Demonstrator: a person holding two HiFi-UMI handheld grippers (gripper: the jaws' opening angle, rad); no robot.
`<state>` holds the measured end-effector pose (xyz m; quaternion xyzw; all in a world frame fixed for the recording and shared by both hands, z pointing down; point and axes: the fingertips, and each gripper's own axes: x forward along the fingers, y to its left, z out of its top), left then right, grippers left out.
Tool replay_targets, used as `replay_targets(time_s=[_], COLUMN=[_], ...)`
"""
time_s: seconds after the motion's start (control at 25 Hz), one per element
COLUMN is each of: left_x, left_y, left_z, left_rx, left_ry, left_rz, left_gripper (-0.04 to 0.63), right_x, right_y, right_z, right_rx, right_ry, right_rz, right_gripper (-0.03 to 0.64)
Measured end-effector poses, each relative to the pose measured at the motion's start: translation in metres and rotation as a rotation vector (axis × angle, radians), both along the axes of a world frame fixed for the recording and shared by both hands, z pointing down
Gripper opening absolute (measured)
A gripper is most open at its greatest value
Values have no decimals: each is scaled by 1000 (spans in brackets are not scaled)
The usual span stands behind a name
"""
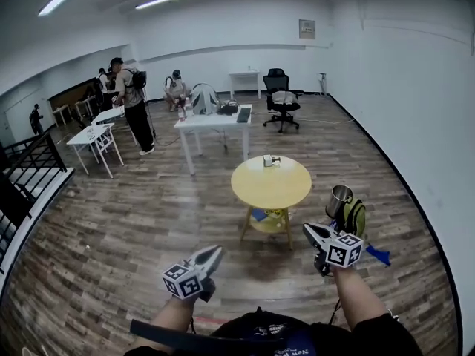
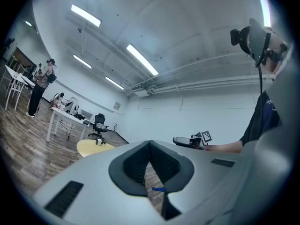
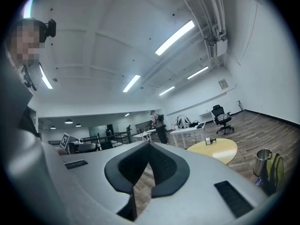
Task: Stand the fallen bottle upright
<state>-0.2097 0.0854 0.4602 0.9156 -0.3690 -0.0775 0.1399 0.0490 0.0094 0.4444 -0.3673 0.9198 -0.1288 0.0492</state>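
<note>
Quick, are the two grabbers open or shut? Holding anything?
Left gripper: shut, holding nothing.
Right gripper: shut, holding nothing.

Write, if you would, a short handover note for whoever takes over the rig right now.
Grippers: the left gripper and the right gripper are both shut and empty, well short of the table.
Things: the bottle is probably the small thing on the far side of the yellow table; it is too small to tell how it lies.
Done: nothing yet.
Left: walk up, open a gripper, take the bottle and stand it upright.
</note>
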Motion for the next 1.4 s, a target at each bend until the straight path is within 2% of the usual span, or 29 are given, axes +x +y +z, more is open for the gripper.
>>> replay_targets(time_s=[0.32,0.64,0.96,1.4], left_x=[87,127,107,-11], left_y=[-75,-130,-211,-352], left_z=[-14,-4,1,-11], left_rx=[22,-4,-2,20], left_ry=[22,10,38,15], left_rz=[-31,-30,22,115], left_gripper=[6,6,6,6], right_x=[75,116,96,-17], right_y=[-85,-142,-214,-342], right_z=[-19,-2,8,-11], right_rx=[23,-9,-19,23], right_ry=[14,1,15,-8], right_rz=[-55,-55,-10,82], right_gripper=[15,15,15,15])
